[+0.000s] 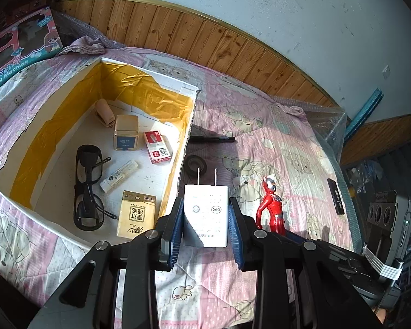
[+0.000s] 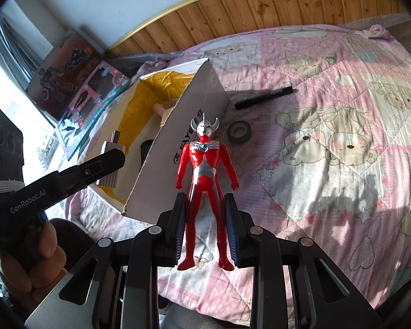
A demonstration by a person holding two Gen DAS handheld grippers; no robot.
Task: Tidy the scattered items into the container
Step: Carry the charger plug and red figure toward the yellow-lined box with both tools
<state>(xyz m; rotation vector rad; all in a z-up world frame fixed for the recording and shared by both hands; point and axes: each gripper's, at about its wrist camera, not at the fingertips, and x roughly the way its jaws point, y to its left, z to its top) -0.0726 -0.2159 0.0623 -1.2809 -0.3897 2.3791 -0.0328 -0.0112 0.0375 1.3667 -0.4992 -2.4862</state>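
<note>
My left gripper [image 1: 206, 219] is shut on a white wall charger [image 1: 206, 215], prongs pointing up, held just right of the open cardboard box [image 1: 189, 126]. The box, lined with yellow tape, holds black glasses [image 1: 86, 186], a gold tin [image 1: 126, 133], a red staple box [image 1: 159, 146], a yellow tissue pack [image 1: 136, 213] and a small tube [image 1: 119, 175]. My right gripper [image 2: 205, 219] is shut on the legs of a red and silver hero figure [image 2: 205, 181], upright in front of the box wall [image 2: 194, 126]. A black marker [image 1: 212, 138] and a tape roll [image 1: 196, 164] lie on the pink quilt.
The quilt [image 2: 342, 142] covers a bed against a wood-panelled wall [image 1: 205, 44]. Toy boxes [image 1: 19, 49] lean at the far left. A black remote [image 1: 337, 196] lies near the quilt's right edge. A hand [image 2: 38, 257] holds the left gripper's handle.
</note>
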